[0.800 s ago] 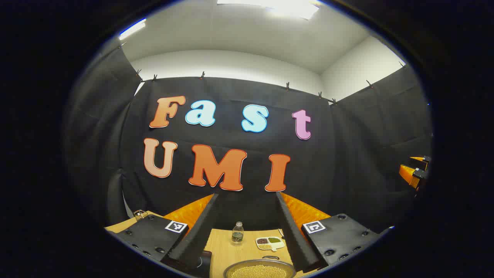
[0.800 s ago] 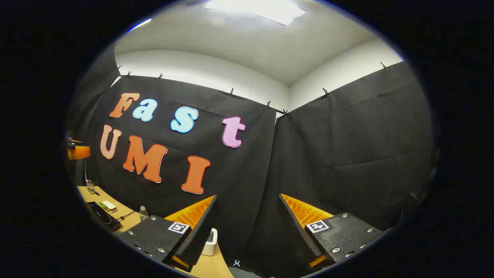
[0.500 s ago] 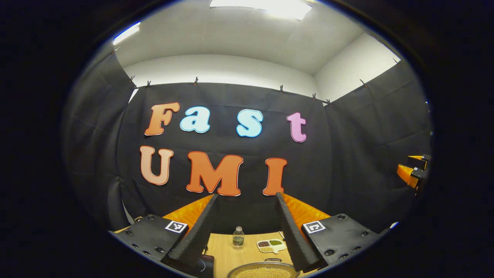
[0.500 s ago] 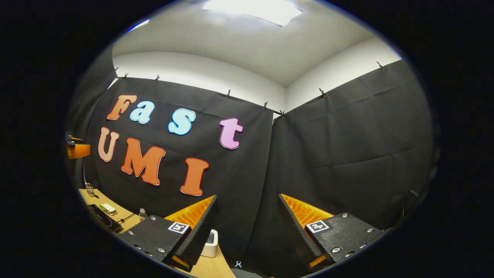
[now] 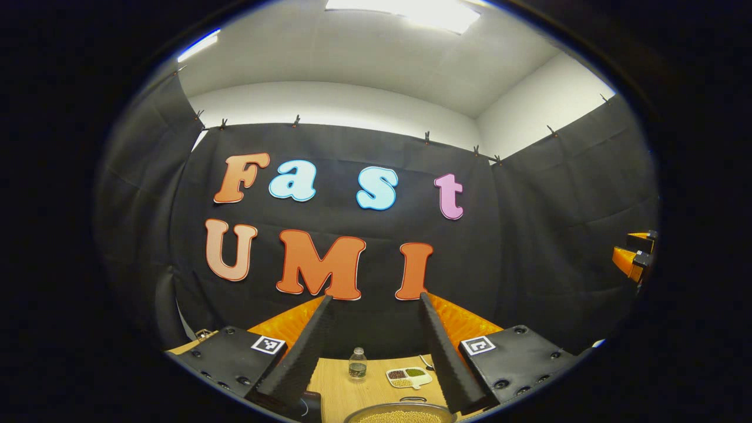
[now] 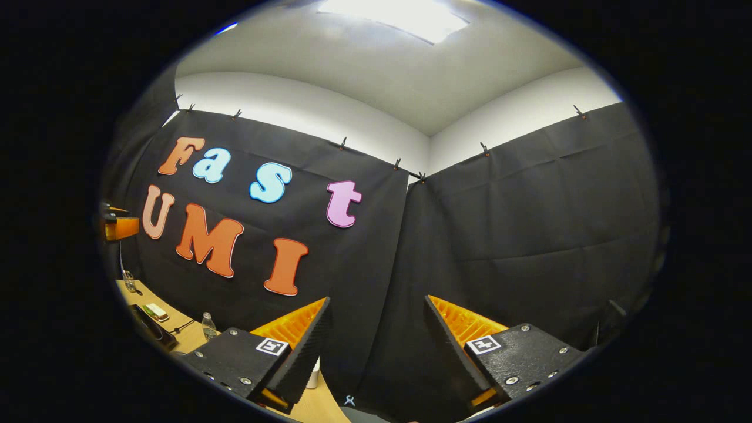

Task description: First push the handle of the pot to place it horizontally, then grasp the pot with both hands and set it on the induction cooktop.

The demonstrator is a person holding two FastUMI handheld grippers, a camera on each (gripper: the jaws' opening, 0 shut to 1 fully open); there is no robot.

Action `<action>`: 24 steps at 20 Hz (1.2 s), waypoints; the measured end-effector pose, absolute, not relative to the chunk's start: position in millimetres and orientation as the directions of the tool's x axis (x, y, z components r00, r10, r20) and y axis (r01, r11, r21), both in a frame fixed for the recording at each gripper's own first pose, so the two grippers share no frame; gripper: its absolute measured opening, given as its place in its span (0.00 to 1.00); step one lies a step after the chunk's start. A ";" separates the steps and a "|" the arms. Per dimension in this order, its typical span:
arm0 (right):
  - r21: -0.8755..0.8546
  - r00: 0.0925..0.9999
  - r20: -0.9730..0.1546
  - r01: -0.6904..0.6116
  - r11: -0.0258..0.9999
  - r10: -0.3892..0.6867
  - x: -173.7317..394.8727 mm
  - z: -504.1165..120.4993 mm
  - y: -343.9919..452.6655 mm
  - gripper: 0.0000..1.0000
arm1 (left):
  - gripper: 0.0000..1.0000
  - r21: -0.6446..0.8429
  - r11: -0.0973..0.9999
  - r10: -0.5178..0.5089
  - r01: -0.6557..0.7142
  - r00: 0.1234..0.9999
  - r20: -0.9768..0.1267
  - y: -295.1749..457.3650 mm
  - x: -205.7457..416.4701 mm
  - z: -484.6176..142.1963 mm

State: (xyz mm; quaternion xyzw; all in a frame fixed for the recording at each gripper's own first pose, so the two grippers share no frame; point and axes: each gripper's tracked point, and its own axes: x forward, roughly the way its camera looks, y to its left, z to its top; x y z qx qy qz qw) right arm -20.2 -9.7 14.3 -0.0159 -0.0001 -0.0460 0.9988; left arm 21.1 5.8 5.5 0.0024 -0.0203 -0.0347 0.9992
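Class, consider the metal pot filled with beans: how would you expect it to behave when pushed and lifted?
The pot looks nearly brimful of loose beans, so it is probably heavy for its size. Tilting it would likely spill them. Its smooth metal rim may slip between fingers.

black cloth (image 5: 529, 235) hangs on clips (image 5: 427, 137) along the booth's back and side walls, meeting in a corner (image 6: 411, 235). above it run white walls (image 6: 294, 111) and a white ceiling (image 5: 352, 53) with bright light panels (image 6: 393, 14). a wooden table (image 5: 335, 382) stands at the foot of the cloth.
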 end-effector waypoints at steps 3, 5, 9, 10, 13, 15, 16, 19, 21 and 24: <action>-0.034 0.994 -0.007 0.108 0.994 -0.109 -21.4 13.6 -13.0 0.94 | 0.94 0.000 0.997 -0.081 0.081 0.996 0.038 2.9 24.9 4.2; -0.035 0.993 -0.006 0.116 0.993 -0.116 -21.2 14.0 -14.7 0.95 | 0.94 0.000 0.996 -0.085 0.085 0.996 0.035 3.9 26.4 2.6; -0.032 0.993 -0.009 0.119 0.992 -0.119 -19.4 11.1 -13.8 0.95 | 0.93 0.003 0.997 -0.082 0.082 0.996 0.030 6.2 27.3 -0.2; -0.034 0.993 -0.012 0.117 0.992 -0.118 -19.3 10.0 -13.5 0.95 | 0.93 0.003 0.997 -0.081 0.081 0.996 0.029 5.9 27.8 -0.3; -0.036 0.994 -0.012 0.111 0.993 -0.112 -17.2 8.5 -12.4 0.95 | 0.93 0.002 0.997 -0.082 0.082 0.996 0.024 4.8 27.7 -2.5; -0.035 0.994 -0.012 0.107 0.994 -0.107 -15.8 7.2 -11.5 0.95 | 0.93 0.008 0.996 -0.087 0.087 0.996 0.016 2.6 27.3 -5.4; -0.034 0.995 -0.013 0.103 0.994 -0.104 -15.7 6.2 -11.4 0.95 | 0.93 0.011 0.996 -0.094 0.094 0.996 0.007 -0.8 26.7 -8.9; -0.030 0.995 -0.019 0.097 0.995 -0.097 -14.7 0.5 -11.8 0.95 | 0.89 0.007 0.994 -0.112 0.112 0.994 -0.017 -8.9 26.3 -16.5; -0.033 0.995 -0.025 0.094 0.995 -0.095 -13.0 -2.9 -12.9 0.95 | 0.75 0.001 0.993 -0.122 0.122 0.991 -0.047 -13.4 25.8 -26.1; -0.033 0.995 -0.032 0.088 0.996 -0.090 -12.4 -8.3 -14.7 0.95 | 0.48 0.005 0.994 -0.112 0.113 0.988 -0.110 -15.1 25.7 -46.9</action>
